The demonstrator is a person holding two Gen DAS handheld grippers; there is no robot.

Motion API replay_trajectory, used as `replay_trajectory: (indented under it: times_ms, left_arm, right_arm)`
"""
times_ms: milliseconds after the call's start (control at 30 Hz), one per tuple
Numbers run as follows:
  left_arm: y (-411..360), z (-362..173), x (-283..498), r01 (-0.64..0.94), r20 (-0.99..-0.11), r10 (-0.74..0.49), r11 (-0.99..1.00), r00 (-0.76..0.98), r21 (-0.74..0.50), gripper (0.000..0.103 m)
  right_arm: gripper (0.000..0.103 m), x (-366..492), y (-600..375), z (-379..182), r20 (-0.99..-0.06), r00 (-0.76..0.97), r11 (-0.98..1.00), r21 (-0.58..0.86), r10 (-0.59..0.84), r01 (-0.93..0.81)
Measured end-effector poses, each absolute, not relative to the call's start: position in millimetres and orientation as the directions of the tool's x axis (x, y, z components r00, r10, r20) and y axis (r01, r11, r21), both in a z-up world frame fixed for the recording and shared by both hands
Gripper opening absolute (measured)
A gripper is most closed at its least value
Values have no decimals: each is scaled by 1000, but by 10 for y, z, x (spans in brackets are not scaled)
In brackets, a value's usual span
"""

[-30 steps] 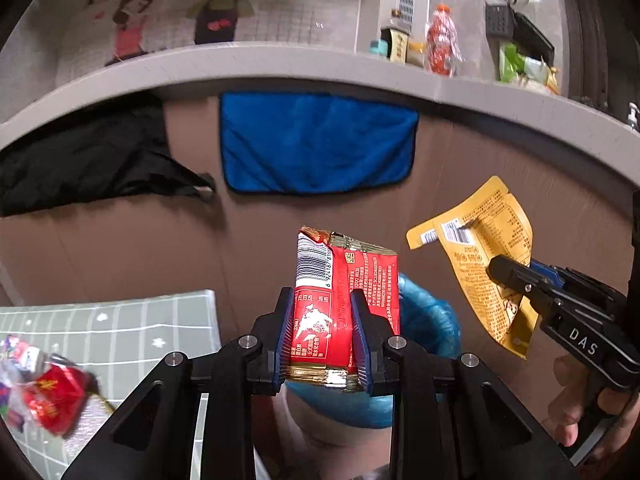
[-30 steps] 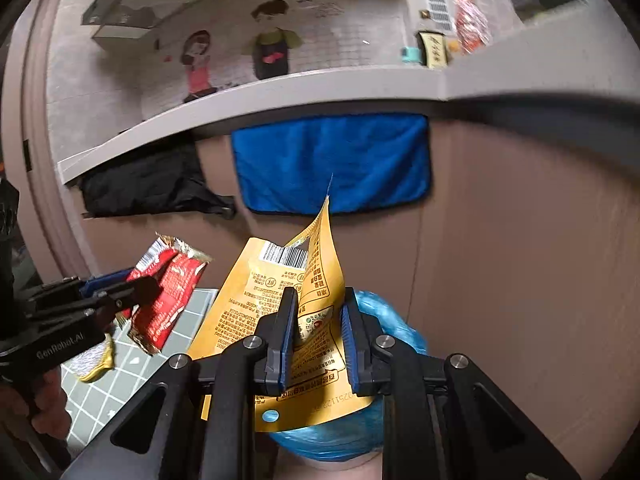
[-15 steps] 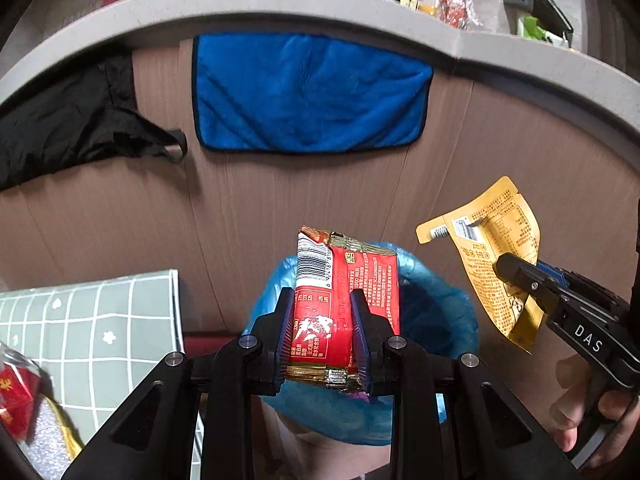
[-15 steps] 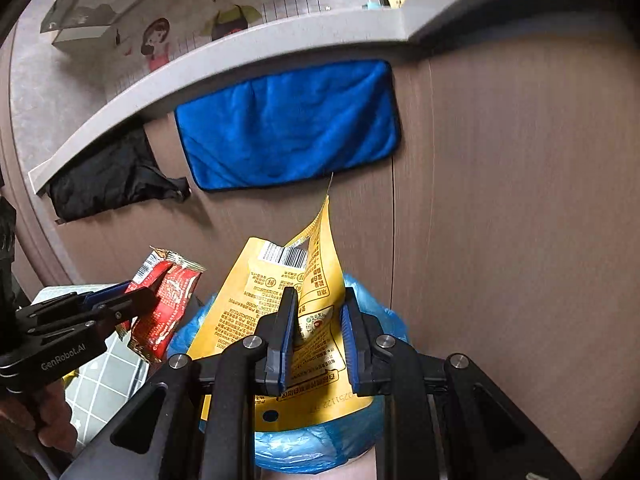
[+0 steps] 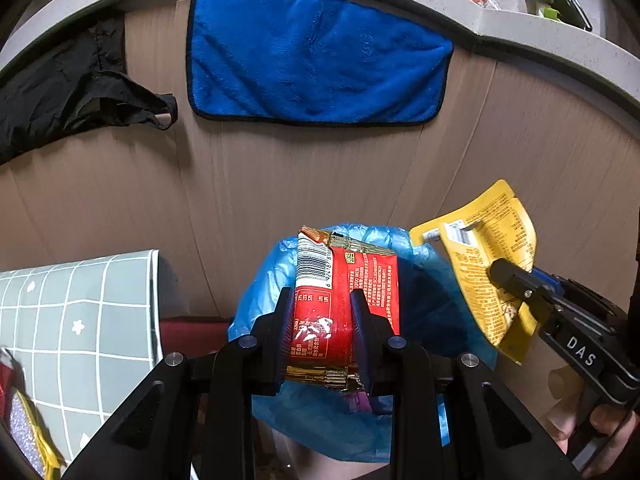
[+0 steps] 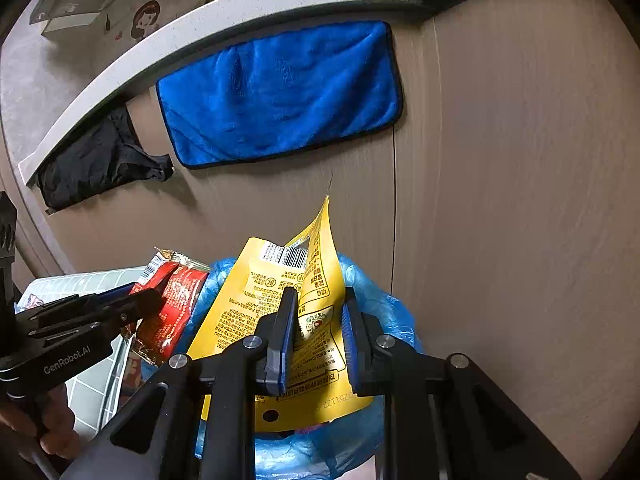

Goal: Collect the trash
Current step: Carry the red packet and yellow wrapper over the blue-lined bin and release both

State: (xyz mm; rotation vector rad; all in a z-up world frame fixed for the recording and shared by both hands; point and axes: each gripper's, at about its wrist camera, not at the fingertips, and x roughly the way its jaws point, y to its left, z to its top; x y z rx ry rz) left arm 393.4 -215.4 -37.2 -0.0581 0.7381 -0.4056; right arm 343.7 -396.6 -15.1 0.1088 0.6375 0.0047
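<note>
My left gripper (image 5: 322,308) is shut on a red snack wrapper (image 5: 346,280) with a barcode, held upright over the open mouth of a bin lined with a blue bag (image 5: 424,312). The right gripper (image 6: 318,308) is shut on a yellow pouch (image 6: 256,300) printed with small text, which hangs over the same blue bag (image 6: 384,312). In the left wrist view the right gripper (image 5: 508,276) and its yellow pouch (image 5: 492,240) sit at the right above the bag's rim. In the right wrist view the left gripper (image 6: 148,300) holds the red wrapper (image 6: 176,300) at the left.
A wooden cabinet front (image 5: 280,176) rises behind the bin, with a blue towel (image 5: 316,60) and a black cloth (image 5: 68,92) hanging from the counter edge. A grey-green checked table (image 5: 80,312) with more wrappers (image 5: 28,432) stands at the left. A person's hand (image 5: 592,428) grips the right tool.
Both grippers have sunk and moved closer to the cabinet, so the blue bag's mouth now lies right under the red wrapper and the yellow pouch. Both grips are unchanged.
</note>
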Motion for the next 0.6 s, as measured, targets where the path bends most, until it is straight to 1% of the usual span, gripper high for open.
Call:
replay_trajectory:
  times_ms: [300, 333, 367, 400, 433, 467, 500, 533, 600]
  left_arm:
    - [-2245, -449, 4048, 343, -664, -384, 918, 642, -198, 28]
    - [-2249, -449, 4052, 348, -664, -391, 915, 638, -205, 28]
    - [-2253, -449, 4059, 356, -663, -406, 909, 629, -219, 28]
    - [-2248, -448, 4066, 357, -664, -416, 905, 622, -232, 31]
    - [-2232, -442, 4078, 353, -663, -426, 901, 615, -252, 35]
    - [-2213, -432, 4085, 348, -662, -434, 898, 611, -267, 38]
    - [-2191, -412, 4091, 344, -659, -438, 897, 611, -277, 47]
    - [-2169, -381, 4088, 337, -659, -429, 902, 618, -270, 51]
    - [-2133, -304, 4065, 322, -654, -388, 920, 649, -226, 51]
  right_arm:
    - [19, 3565, -4017, -255, -617, 786, 992, 123, 43, 42]
    - [21, 3576, -4024, -268, -618, 785, 991, 130, 49, 40]
    - [28, 3575, -4035, -282, -615, 786, 989, 147, 66, 31]
    - [35, 3572, -4049, -295, -611, 787, 986, 168, 86, 23]
    - [48, 3568, -4053, -302, -606, 790, 983, 182, 95, 22]
    - [52, 3549, -4066, -306, -600, 794, 981, 194, 97, 27]
    - [53, 3531, -4074, -306, -595, 798, 979, 200, 94, 34]
    - [53, 3511, -4077, -299, -593, 800, 979, 201, 91, 37]
    - [53, 3476, -4062, -272, -597, 798, 980, 192, 80, 45]
